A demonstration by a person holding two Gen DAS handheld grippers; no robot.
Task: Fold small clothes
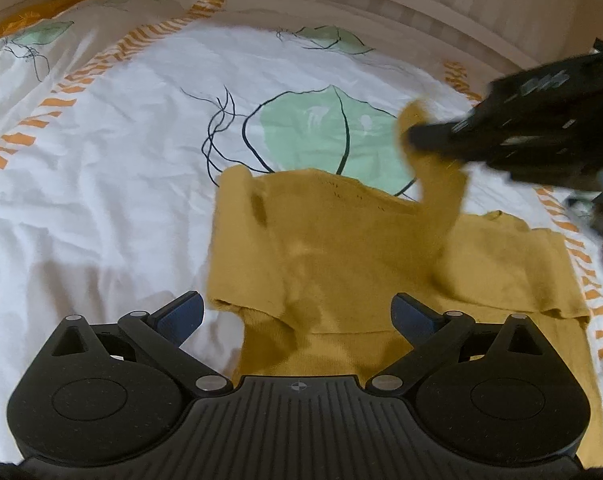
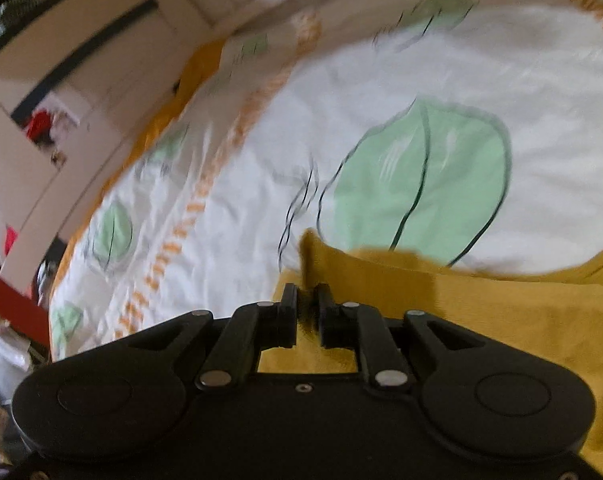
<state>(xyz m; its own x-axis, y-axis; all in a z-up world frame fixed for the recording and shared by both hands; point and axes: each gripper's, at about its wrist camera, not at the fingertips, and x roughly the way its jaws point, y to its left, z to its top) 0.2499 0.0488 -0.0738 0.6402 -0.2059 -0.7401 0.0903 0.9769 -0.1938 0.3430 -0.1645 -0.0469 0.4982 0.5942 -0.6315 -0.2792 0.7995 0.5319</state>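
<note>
A mustard-yellow knit garment (image 1: 333, 248) lies partly folded on the bed, its near edge running under my left gripper (image 1: 297, 312). That gripper hovers just above the cloth, open, with nothing between its blue pads. From the right, my right gripper (image 1: 413, 136) holds a strip of the garment, likely a sleeve, lifted over the body. In the right wrist view the garment (image 2: 501, 320) fills the lower right, and the right gripper (image 2: 306, 294) stands nearly closed with a fold of yellow cloth pinched in its narrow gap.
A white bedsheet (image 1: 113, 184) printed with green leaves and orange dashes covers the bed. A pale wooden bed frame (image 1: 381, 4) runs along the far side. The right wrist view is blurred and shows a wardrobe (image 2: 73, 64) and floor clutter (image 2: 5, 344) beyond the bed's left edge.
</note>
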